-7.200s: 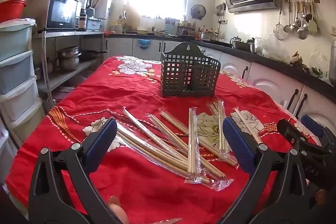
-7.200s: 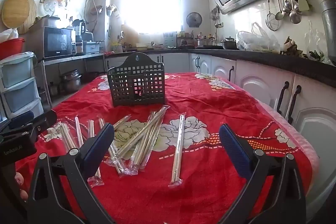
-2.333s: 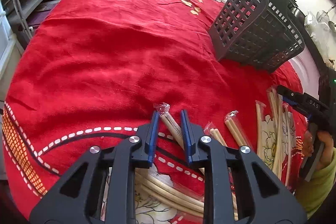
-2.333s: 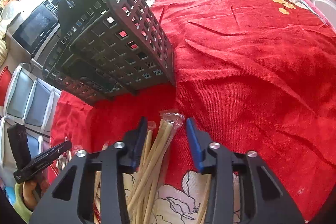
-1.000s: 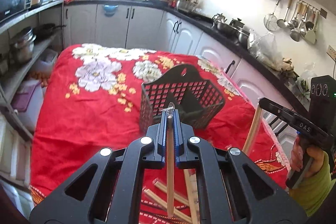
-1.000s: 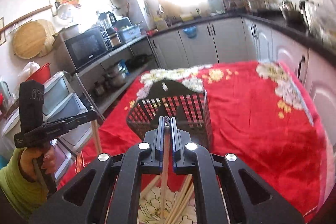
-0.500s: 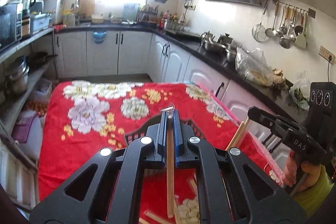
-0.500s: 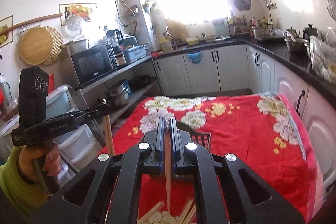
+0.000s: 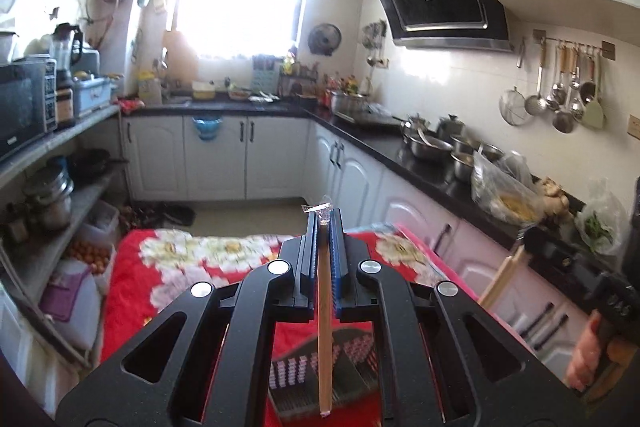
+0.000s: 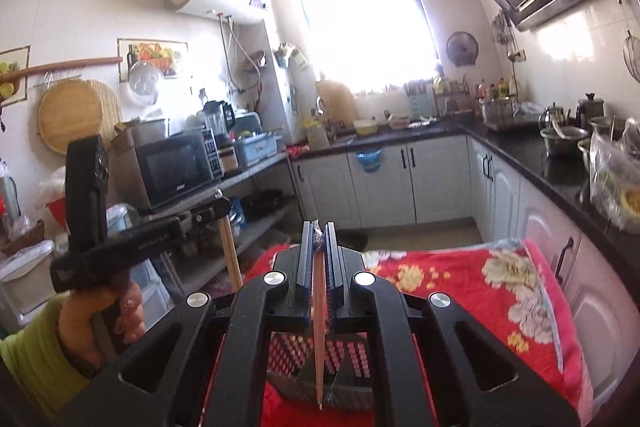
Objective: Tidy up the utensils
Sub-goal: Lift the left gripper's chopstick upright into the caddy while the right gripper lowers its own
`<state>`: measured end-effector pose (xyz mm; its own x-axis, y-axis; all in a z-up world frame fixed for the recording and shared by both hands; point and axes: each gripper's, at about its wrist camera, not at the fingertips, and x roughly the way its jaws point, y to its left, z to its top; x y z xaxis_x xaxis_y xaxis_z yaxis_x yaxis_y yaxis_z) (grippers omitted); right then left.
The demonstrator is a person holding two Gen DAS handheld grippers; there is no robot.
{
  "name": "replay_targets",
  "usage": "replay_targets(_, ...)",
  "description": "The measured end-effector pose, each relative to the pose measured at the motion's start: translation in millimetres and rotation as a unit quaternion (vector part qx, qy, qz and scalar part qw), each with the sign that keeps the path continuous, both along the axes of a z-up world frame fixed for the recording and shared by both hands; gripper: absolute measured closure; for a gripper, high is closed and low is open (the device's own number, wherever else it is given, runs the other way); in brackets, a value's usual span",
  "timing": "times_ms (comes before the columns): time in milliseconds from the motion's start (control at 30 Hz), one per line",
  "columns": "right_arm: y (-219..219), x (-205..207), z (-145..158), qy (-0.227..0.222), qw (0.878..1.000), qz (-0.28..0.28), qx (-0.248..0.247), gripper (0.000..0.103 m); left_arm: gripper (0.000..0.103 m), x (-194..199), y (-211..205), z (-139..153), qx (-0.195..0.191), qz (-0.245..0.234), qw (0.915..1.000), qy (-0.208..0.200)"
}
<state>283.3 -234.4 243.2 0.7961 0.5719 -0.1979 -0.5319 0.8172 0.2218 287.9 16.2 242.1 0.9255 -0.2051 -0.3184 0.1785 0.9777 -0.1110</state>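
My left gripper (image 9: pixel 324 223) is shut on a wrapped pair of wooden chopsticks (image 9: pixel 323 339) that hangs straight down over the dark slotted utensil basket (image 9: pixel 348 375). My right gripper (image 10: pixel 318 230) is shut on another wrapped pair of chopsticks (image 10: pixel 318 339), which hangs above the same basket (image 10: pixel 344 359). Each view shows the other gripper: the right gripper (image 9: pixel 528 247) with its chopsticks at the right edge, the left gripper (image 10: pixel 218 205) with its chopsticks on the left. The loose chopsticks on the table are hidden below both views.
A red floral tablecloth (image 10: pixel 480 279) covers the table, whose far end shows in both views. White cabinets and a black counter (image 9: pixel 420 163) with pots run along the right. Open shelves with a microwave (image 10: pixel 176 163) stand on the left.
Both grippers have risen and tilted up with their chopsticks. The basket has slid from the middle of each view to the bottom, and more of the kitchen shows.
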Motion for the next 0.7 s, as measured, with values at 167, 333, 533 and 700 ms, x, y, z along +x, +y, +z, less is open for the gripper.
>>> replay_targets(167, 0, 13, 14, -0.014, 1.0, -0.006, 0.008, 0.097, 0.1, 18, -1, -6, 0.002, 0.014, 0.9999, -0.005)
replay_targets(333, 0, 26, 16, -0.023, 1.0, -0.019, 0.005, 0.097, 0.1, 31, 2, -30, -0.003, 0.023, 0.9997, -0.005)
replay_targets(533, -1, 43, -4, -0.009, 0.999, -0.031, 0.007, 0.097, 0.1, 41, 7, -56, -0.003, 0.034, 0.9994, 0.0)
replay_targets(700, 2, 52, -29, 0.004, 0.999, -0.041, -0.001, 0.097, 0.1, 35, 7, -72, 0.002, 0.033, 0.9993, -0.017)
